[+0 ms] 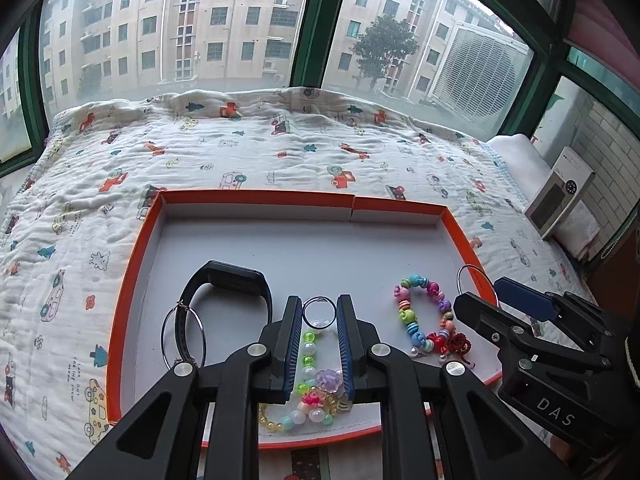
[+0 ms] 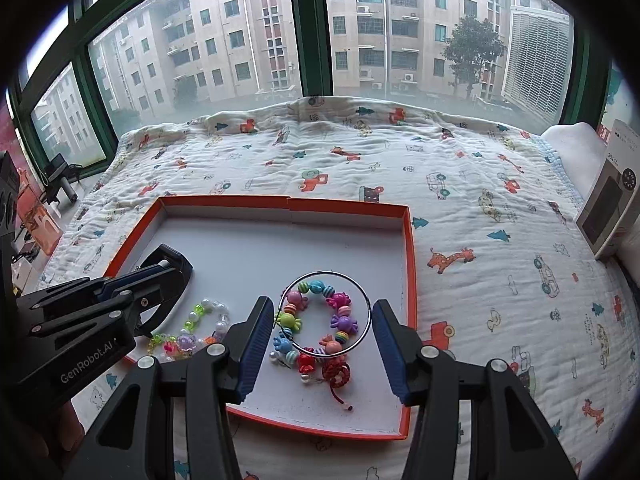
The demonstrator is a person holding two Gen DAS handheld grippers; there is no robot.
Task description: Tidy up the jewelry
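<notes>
An orange-rimmed tray [image 1: 256, 197] lies on the bed, also in the right wrist view [image 2: 224, 201]. My left gripper [image 1: 319, 311] is shut on a small silver ring [image 1: 319, 312] above a pearl and green bead bracelet [image 1: 309, 360]. A black watch [image 1: 228, 280] and a silver hoop [image 1: 183, 336] lie to its left. My right gripper [image 2: 324, 314] is shut on a large silver hoop [image 2: 324, 313], held over a colourful bead bracelet [image 2: 320, 320] with a red knot. The left gripper [image 2: 160, 276] shows at the left of the right wrist view.
A printed white quilt [image 2: 480, 208] covers the bed around the tray. A grey and white box [image 2: 608, 196] stands at the right edge. A green-framed window [image 1: 308, 24] runs behind the bed.
</notes>
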